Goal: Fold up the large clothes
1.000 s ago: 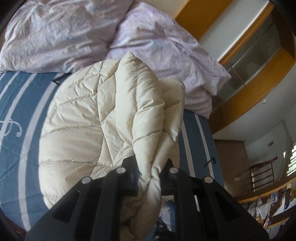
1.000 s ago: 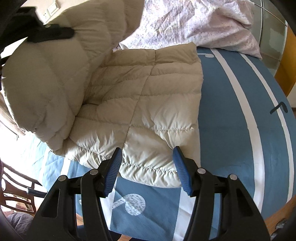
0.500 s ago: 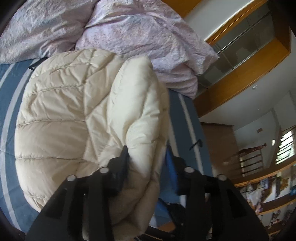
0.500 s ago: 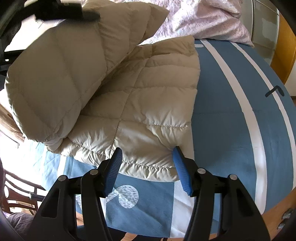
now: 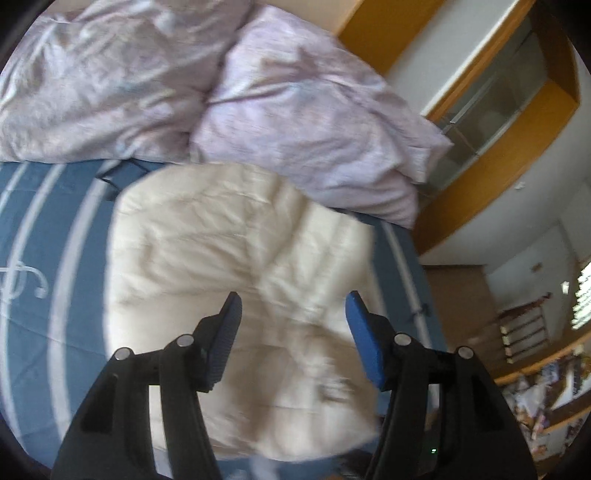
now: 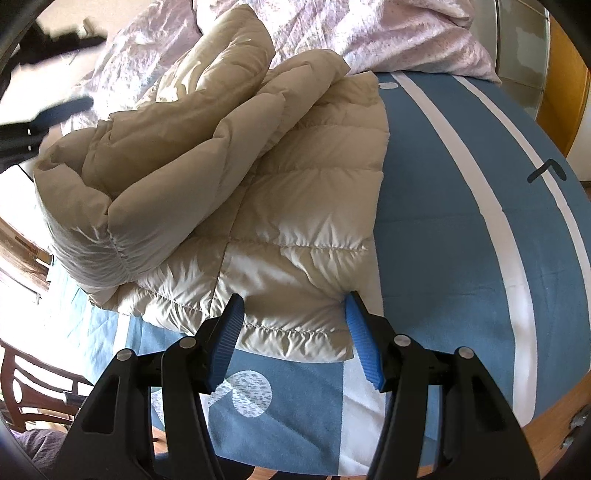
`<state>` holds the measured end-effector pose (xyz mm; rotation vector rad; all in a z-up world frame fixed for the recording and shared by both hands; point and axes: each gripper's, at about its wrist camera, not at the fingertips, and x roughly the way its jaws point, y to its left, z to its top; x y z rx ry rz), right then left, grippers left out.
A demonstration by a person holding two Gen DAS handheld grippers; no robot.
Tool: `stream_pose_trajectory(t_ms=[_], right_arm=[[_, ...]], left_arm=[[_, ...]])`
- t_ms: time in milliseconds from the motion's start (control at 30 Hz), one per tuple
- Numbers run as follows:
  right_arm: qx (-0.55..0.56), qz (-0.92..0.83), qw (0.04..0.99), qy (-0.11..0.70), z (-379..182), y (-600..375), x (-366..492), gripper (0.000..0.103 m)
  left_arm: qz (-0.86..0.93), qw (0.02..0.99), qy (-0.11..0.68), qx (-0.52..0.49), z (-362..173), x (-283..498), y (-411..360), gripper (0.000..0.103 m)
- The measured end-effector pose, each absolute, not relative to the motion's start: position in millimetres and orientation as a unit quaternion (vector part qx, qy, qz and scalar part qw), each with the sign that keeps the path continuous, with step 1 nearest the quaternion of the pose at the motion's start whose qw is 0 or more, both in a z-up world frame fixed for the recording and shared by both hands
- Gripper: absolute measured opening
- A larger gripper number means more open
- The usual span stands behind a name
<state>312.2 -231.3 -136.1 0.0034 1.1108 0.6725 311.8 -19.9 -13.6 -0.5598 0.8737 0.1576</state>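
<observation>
Jaws of our left gripper [image 5: 293, 314] just opened above the puffy cream quilted jacket [image 6: 258, 192]; our right gripper [image 6: 293, 317] gapes empty beside its hem.

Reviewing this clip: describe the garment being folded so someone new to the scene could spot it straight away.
Start at the bed with the blue bedspread with white stripes. At its head lie crumpled pale lilac pillows; just below them sits the cream quilted puffer jacket, one side folded over onto itself. It is the only shiny, stitched, padded item, beige against blue and lilac.
</observation>
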Motion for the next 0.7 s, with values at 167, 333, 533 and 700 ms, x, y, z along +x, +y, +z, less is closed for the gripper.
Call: stream_pose_trajectory(t_ms=[167, 333, 533, 700], right_arm=[[0.001, 0.313, 0.796, 0.518, -137.3, -230.8, 313.6, 0.059], [0.003, 0.31, 0.795, 0.522, -140.5, -231.1, 318.7, 0.059], [0.006, 0.306, 0.794, 0.525, -143.2, -231.3, 322.1, 0.059], [0.006, 0.303, 0.795, 0.526, -144.7, -231.4, 321.9, 0.059]], left_arm=[[0.13, 0.861, 0.427, -0.244, -26.5, 307.4, 11.8, 0.059], [0.162, 0.856, 0.435, -0.227, -41.5, 306.5, 24.7, 0.059], [0.158, 0.846, 0.458, -0.222, -64.7, 311.5, 13.4, 0.059], [0.143, 0.848, 0.467, -0.206, -74.8, 317.3, -7.1, 0.058]])
